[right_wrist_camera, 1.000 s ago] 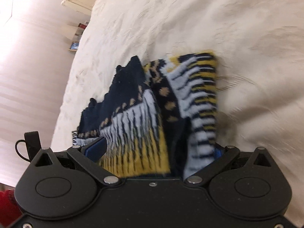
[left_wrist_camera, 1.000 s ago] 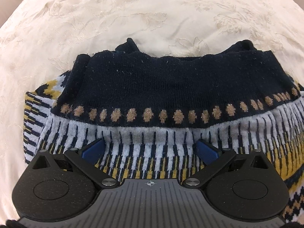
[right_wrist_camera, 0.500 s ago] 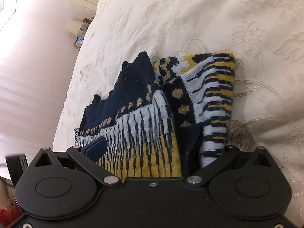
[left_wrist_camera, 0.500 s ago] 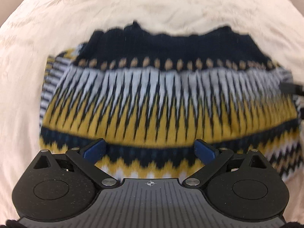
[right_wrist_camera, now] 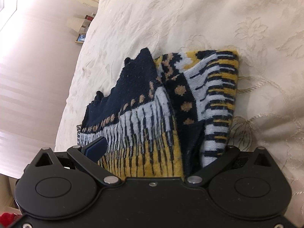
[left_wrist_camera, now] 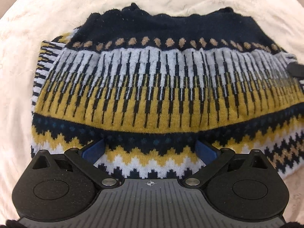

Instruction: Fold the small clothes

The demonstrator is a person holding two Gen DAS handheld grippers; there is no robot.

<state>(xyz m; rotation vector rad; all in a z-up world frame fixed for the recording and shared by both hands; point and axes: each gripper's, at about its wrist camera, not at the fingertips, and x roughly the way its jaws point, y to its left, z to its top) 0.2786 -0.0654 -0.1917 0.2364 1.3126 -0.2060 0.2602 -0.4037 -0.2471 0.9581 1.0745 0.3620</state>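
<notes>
Nearest in the left wrist view, the left gripper (left_wrist_camera: 151,149) has its blue fingers (left_wrist_camera: 94,150) spread wide, one at each side of a span of patterned knit sweater (left_wrist_camera: 152,95). The sweater's white, yellow and navy zigzag band lies between and just under the fingers, running on beneath the gripper body; whether the pads touch the cloth cannot be told. Beyond the zigzags come a navy band with blue dots, then a broad yellow and white zone crossed by dark vertical dashes, then a row of tan dots, and at the far edge a plain navy strip with a wavy border. The garment lies folded on a cream embroidered bedspread (left_wrist_camera: 28,60), with striped layers showing at its left edge. At the far right of this view a dark part (left_wrist_camera: 295,69) sits at the sweater's edge, too blurred to identify.

In the right wrist view, the right gripper (right_wrist_camera: 154,152) is wide apart too, with folded layers of the sweater (right_wrist_camera: 152,125) bunched between its fingers: the left blue finger (right_wrist_camera: 96,148) lies against the yellow and white panel, and the right finger is hidden behind a striped fold. The layers rise from the gripper toward the far navy edge, resting on the bedspread (right_wrist_camera: 190,19). Far left stand a lamp (right_wrist_camera: 75,23) and a small framed picture (right_wrist_camera: 80,38).
</notes>
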